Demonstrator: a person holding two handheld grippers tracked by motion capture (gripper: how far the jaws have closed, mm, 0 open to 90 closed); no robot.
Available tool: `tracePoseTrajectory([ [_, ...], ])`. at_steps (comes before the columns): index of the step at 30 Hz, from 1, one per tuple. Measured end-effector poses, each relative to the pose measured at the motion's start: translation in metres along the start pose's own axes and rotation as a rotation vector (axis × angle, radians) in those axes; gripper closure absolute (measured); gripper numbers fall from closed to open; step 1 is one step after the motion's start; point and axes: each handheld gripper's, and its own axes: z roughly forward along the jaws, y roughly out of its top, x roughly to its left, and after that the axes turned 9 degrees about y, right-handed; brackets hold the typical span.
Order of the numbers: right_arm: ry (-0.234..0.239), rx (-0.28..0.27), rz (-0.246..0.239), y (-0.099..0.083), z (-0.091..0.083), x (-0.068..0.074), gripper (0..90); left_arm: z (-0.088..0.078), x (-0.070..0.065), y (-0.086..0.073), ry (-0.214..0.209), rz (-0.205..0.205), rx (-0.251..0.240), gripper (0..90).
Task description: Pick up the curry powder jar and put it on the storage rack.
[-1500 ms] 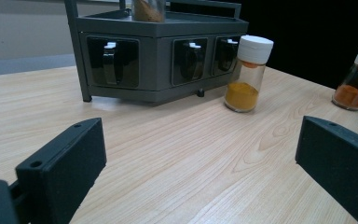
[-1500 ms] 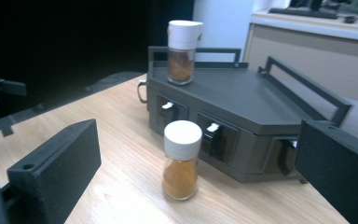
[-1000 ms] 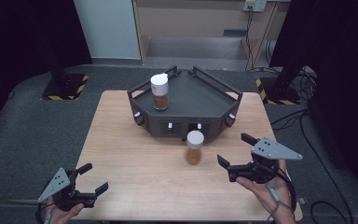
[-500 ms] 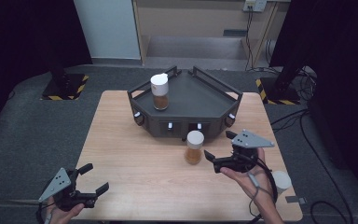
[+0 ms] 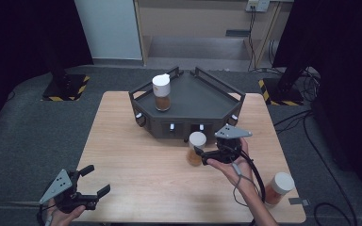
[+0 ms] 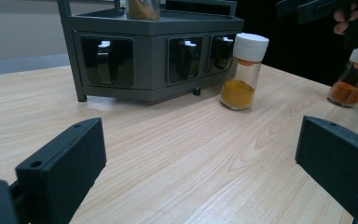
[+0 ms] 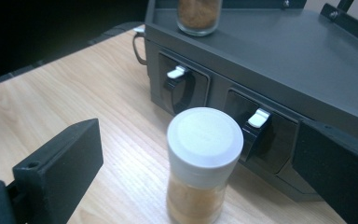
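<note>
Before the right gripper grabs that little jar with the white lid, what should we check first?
1. Right gripper open: ok, jaws stand apart.
2. Small glass jar with white lid between its jaws: ok in the right gripper view.
3. Jar upright on the light wooden table: ok.
4. Jaws touching the jar: not yet, gaps on both sides.
5. Dark grey angular rack close behind the jar: cannot tell whether the far jaw clears it.
6. Left gripper out of the way: ok, open near the table's front corner.

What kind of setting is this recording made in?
Probably a lab or recording studio rather than a kitchen: a bare wooden table on grey carpet, black curtains at both sides, and stand bases with hazard tape. A dark rack and spice jars look staged.
</note>
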Motion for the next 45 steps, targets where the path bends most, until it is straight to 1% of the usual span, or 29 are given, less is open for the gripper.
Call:
tracePoseTrajectory([
  [1,-0.001,0.007,0.011,0.000,0.003,-0.002,3.5,0.000,0.000,0.000,0.000,0.000,0.000,0.4],
  [2,-0.001,0.007,0.011,0.000,0.003,-0.002,3.5,0.000,0.000,0.000,0.001,0.000,0.001,0.4],
  [3,0.018,0.010,0.025,0.000,0.008,-0.005,3.7,0.000,0.000,0.000,0.001,0.001,0.002,0.4],
  [5,0.014,0.022,0.013,0.000,0.014,-0.005,4.0,0.000,0.000,0.000,0.002,-0.001,0.001,0.4],
  [7,0.012,0.032,0.013,0.001,0.017,-0.006,5.1,0.000,0.000,0.000,0.001,-0.002,0.001,0.4],
  [8,0.010,0.034,0.036,0.000,0.021,-0.008,5.3,0.001,0.000,0.000,0.002,-0.003,0.001,0.4],
  [9,0.010,0.034,0.036,0.000,0.021,-0.008,5.3,0.000,0.000,0.000,0.002,0.000,0.003,0.4],
  [11,0.022,0.048,0.032,0.001,0.027,-0.010,5.4,0.001,-0.001,0.000,0.001,0.005,0.006,0.4],
  [16,0.008,0.064,0.031,0.001,0.036,-0.010,5.9,0.001,-0.001,0.000,-0.001,0.004,0.003,0.4],
  [17,0.001,0.066,0.022,0.001,0.037,-0.009,6.6,0.001,-0.001,0.000,-0.001,0.005,0.004,0.4],
  [18,0.007,0.077,0.018,0.002,0.041,-0.012,8.1,0.001,-0.001,0.000,-0.002,0.005,0.006,0.4],
  [20,0.007,0.085,0.033,0.001,0.046,-0.014,8.7,0.002,-0.001,0.001,-0.003,0.005,0.009,0.4],
  [23,0.010,0.089,0.027,0.000,0.051,-0.015,11.0,0.002,-0.001,0.001,-0.004,0.013,0.012,0.4],
  [27,0.001,0.103,0.022,-0.001,0.059,-0.014,13.2,0.002,-0.002,0.001,-0.004,0.017,0.012,0.5],
  [30,0.002,0.107,0.027,-0.002,0.062,-0.016,16.7,0.002,-0.002,0.001,-0.003,0.017,0.012,0.5],
  [32,0.003,0.111,0.024,-0.002,0.064,-0.017,21.0,0.002,-0.001,0.001,-0.004,0.017,0.011,0.7],
  [33,-0.004,0.110,0.026,-0.002,0.064,-0.017,23.4,0.002,-0.001,0.002,-0.002,0.018,0.012,0.7],
  [34,-0.001,0.103,0.027,-0.004,0.065,-0.018,27.9,0.002,-0.001,0.002,-0.003,0.018,0.011,0.7],
  [35,0.001,0.108,0.021,-0.004,0.065,-0.018,28.4,0.002,-0.001,0.001,-0.003,0.018,0.010,0.7],
  [37,-0.015,0.124,-0.006,-0.003,0.067,-0.014,32.8,0.002,-0.001,0.001,-0.003,0.018,0.012,0.7],
  [38,-0.027,0.127,-0.021,-0.003,0.068,-0.012,32.7,0.002,-0.001,0.002,-0.003,0.018,0.012,0.7],
  [44,-0.025,0.117,-0.013,-0.005,0.068,-0.013,33.1,0.002,-0.001,0.001,-0.005,0.012,0.006,0.9],
  [45,-0.027,0.114,-0.005,-0.005,0.068,-0.012,33.2,0.003,-0.001,0.001,-0.005,0.012,0.007,0.9],
])
